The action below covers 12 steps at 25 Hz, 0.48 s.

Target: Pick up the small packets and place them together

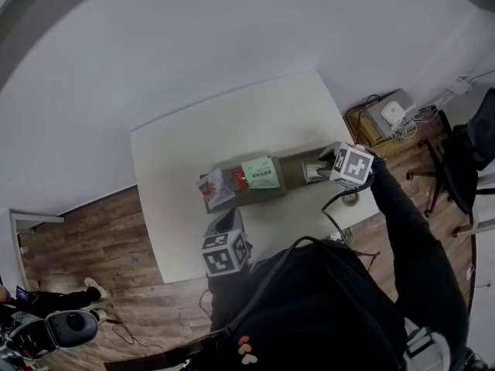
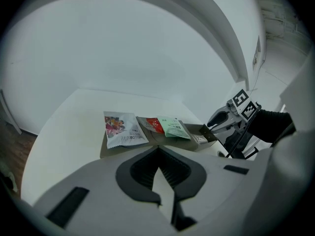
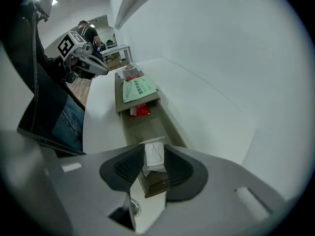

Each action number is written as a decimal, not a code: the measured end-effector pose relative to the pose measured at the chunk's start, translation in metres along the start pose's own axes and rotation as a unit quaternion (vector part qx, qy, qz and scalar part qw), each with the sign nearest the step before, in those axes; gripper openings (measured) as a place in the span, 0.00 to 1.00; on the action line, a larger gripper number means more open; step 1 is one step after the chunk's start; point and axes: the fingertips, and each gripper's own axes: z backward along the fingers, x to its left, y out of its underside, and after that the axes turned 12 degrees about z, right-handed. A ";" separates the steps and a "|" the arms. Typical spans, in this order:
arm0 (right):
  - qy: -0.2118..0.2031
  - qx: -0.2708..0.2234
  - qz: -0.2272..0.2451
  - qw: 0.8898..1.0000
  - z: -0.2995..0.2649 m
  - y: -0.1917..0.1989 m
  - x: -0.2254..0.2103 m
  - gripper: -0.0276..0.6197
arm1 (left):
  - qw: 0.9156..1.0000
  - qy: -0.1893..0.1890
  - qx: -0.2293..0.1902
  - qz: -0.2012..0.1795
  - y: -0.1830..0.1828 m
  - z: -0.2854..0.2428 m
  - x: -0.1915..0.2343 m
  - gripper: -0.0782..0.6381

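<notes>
R gripper (image 3: 153, 150) has its jaws clamped on a small white packet (image 3: 155, 162), over the right end of the long brown tray (image 3: 147, 127) on the white table (image 1: 193, 141). L gripper (image 2: 157, 154) has jaws together w/ nothing btwn them, at the table's near edge, apart from the tray. Colourful packet (image 2: 120, 128) lies on the tray's left end, w/ red packet (image 2: 155, 125) & green packet (image 2: 174, 128) mid-tray, just beside each other.

Bare white table (image 1: 193, 141) lies open across the upper middle of the head view. Packets (image 1: 261, 172) crowd the brown tray's (image 1: 298, 170) left half; the right gripper (image 1: 317, 168) blocks its right end
</notes>
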 end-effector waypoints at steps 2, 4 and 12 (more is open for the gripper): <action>-0.018 0.007 0.002 1.000 -0.005 0.001 0.003 0.23 | 1.000 -0.001 0.000 0.001 -0.001 0.000 0.000 0.11; -0.031 0.014 0.006 0.999 -0.011 0.001 0.005 0.23 | 1.000 -0.002 -0.001 0.003 -0.001 -0.001 0.000 0.11; -0.064 0.032 0.037 0.997 -0.042 0.001 0.010 0.23 | 1.000 -0.013 -0.001 0.014 0.001 0.000 0.006 0.11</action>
